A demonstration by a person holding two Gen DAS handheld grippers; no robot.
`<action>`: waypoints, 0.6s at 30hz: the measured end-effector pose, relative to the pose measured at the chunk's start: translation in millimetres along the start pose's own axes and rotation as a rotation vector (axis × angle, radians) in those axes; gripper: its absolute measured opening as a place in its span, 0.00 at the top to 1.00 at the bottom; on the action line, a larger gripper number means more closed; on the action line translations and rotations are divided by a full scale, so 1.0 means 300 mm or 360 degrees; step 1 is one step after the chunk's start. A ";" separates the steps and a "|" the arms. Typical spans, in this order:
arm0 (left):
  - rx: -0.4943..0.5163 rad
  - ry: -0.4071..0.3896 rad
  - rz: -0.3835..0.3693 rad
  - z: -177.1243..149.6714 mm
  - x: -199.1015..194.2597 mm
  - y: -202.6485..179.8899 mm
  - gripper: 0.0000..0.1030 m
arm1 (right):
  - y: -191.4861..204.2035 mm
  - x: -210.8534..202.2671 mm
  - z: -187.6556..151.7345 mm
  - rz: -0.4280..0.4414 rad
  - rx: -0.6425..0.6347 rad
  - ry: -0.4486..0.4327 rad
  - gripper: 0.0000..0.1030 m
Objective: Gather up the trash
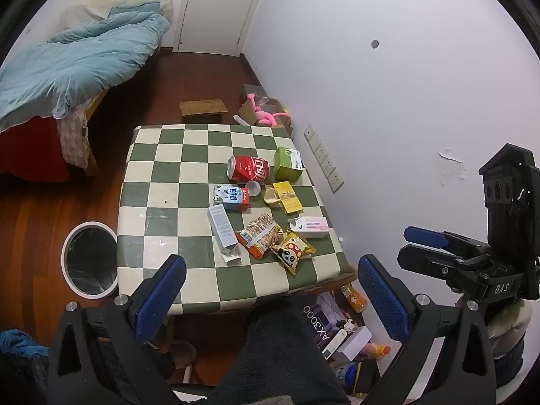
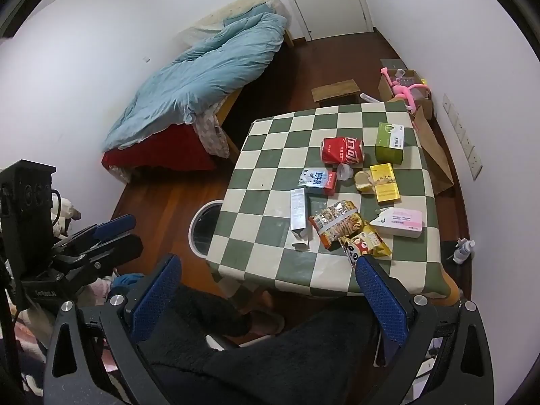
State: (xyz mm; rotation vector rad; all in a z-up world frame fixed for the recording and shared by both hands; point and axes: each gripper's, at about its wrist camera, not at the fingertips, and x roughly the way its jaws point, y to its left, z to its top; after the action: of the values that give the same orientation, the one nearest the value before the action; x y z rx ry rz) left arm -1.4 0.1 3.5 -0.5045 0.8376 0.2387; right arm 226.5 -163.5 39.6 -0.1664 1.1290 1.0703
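Trash lies on the green-and-white checkered table (image 1: 162, 182) (image 2: 270, 155): a red cola can (image 1: 248, 168) (image 2: 342, 150) on its side, a green box (image 1: 287, 163) (image 2: 389, 143), a milk carton (image 1: 231, 197) (image 2: 317, 180), a yellow box (image 1: 287, 197) (image 2: 384, 182), a white carton (image 1: 221, 226) (image 2: 298, 212), snack wrappers (image 1: 261, 238) (image 2: 337, 222), a panda wrapper (image 1: 292, 251) (image 2: 362, 243) and a pink-white box (image 1: 312, 226) (image 2: 401, 221). A white-rimmed bin (image 1: 89, 258) (image 2: 202, 226) stands on the floor left of the table. My left gripper (image 1: 270, 290) and right gripper (image 2: 266, 290) are open, empty, held above the table's near edge.
A bed with a blue duvet (image 1: 77, 57) (image 2: 202, 77) stands at the far left. A small wooden stool (image 1: 202, 108) (image 2: 337, 89) and a cardboard box with a pink toy (image 1: 266, 111) (image 2: 405, 87) sit beyond the table. Boxes and bottles (image 1: 351, 337) lie beneath the table's right side.
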 end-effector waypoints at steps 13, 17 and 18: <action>0.0009 -0.0006 -0.0008 0.008 0.000 0.006 0.00 | 0.002 -0.001 0.004 0.0001 -0.0002 0.0001 0.00; 0.0012 -0.0004 -0.0009 0.011 0.000 0.004 0.00 | 0.005 -0.001 0.005 0.0000 -0.0004 0.0000 0.00; 0.0012 -0.0003 -0.0010 0.011 0.000 0.003 0.00 | 0.004 -0.003 0.005 0.0000 -0.0003 0.0002 0.00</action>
State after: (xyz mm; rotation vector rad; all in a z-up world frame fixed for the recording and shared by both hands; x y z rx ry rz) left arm 0.3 2.5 5.0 -0.4995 0.8344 0.2300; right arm 226.5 -162.4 41.4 -0.1684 1.1291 1.0714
